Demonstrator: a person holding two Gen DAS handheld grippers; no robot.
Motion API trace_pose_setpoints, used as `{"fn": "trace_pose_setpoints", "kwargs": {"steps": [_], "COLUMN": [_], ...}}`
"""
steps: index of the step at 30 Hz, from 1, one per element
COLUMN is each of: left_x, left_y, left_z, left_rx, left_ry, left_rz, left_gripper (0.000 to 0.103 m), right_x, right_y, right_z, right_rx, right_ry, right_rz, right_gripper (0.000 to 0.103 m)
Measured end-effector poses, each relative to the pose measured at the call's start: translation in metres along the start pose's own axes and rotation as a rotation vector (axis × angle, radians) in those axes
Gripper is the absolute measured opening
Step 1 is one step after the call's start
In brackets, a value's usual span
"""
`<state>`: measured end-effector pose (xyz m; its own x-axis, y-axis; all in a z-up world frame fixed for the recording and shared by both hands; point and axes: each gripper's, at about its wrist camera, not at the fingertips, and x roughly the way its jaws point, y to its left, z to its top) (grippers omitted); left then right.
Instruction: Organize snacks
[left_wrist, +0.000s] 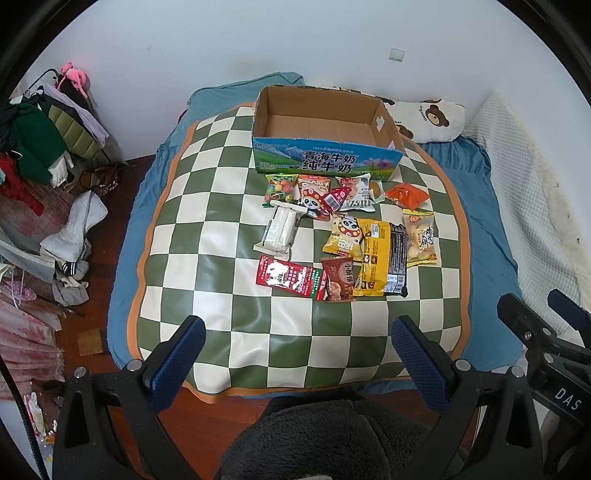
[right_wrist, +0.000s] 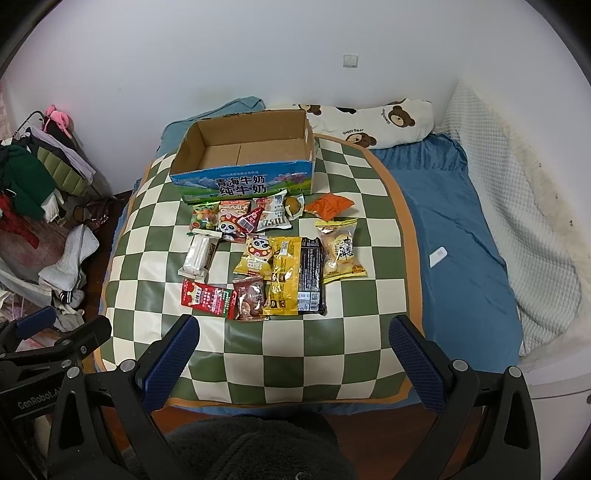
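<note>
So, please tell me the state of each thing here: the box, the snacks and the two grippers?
cardboard box: open on top, nothing inside, upright on the checkered mat
snack packets: all sealed, lying on the mat in front of the box, none packed yet
left gripper: open, holds nothing
right gripper: open, holds nothing

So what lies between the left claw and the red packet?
Only bare checkered mat between the left claw and the red packet, seen in the left wrist view.
</note>
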<state>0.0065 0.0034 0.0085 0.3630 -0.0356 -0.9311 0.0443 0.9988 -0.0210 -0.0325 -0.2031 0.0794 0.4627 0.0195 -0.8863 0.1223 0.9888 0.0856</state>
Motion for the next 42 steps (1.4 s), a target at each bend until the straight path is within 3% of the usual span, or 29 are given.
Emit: {"fn": "trace_pose_setpoints", "kwargs": {"steps": [31,37,42], "left_x": [-0.008,0.023,0.090], "left_y": [0.005,0.027,0.053], "left_z": [-0.004,0.015,0.035], "left_rx": [-0.008,-0.043,-0.047], "left_ry": [0.002,-0.027,0.041], "left_rz": [0.007,0.099,0.219], "left_gripper": [0.103,0.103,0.103], "right_x": [0.001,0.033,0.099], "right_y": [-0.001,-0.005,-0.010], "right_z": [-0.001,0.004,0.010], "right_rx": [-0.008,0.027,0.050], "right_ry": [0.000,0.019,0.062], "right_rz": [0.002,0.027,0.029], "right_gripper": [0.103,0.103,0.103]}}
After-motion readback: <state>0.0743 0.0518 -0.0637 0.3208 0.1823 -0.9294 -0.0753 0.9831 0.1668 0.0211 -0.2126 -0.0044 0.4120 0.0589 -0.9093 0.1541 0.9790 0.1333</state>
